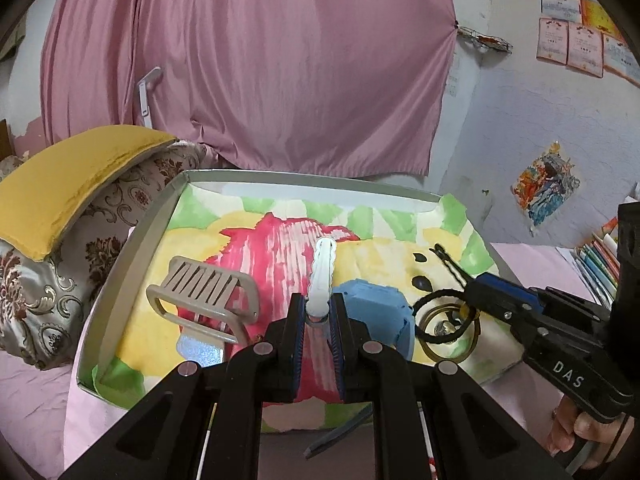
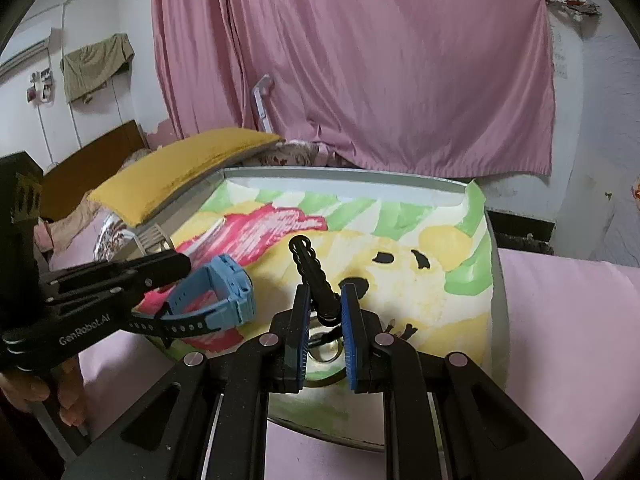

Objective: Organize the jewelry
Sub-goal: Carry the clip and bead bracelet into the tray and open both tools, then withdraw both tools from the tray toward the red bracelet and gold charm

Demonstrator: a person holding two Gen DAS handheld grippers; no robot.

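With your left gripper [image 1: 318,312] pinching the white hair clip [image 1: 323,276] and your right gripper [image 2: 325,308] pinching the black hair clip [image 2: 314,276], set each down gently on bare tray [image 1: 120,280] paper, clear of the blue watch [image 1: 376,312].

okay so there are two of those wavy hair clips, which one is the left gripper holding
The white hair clip: the left gripper is shut on its near end. The black hair clip, otherwise alike, is in the right gripper.
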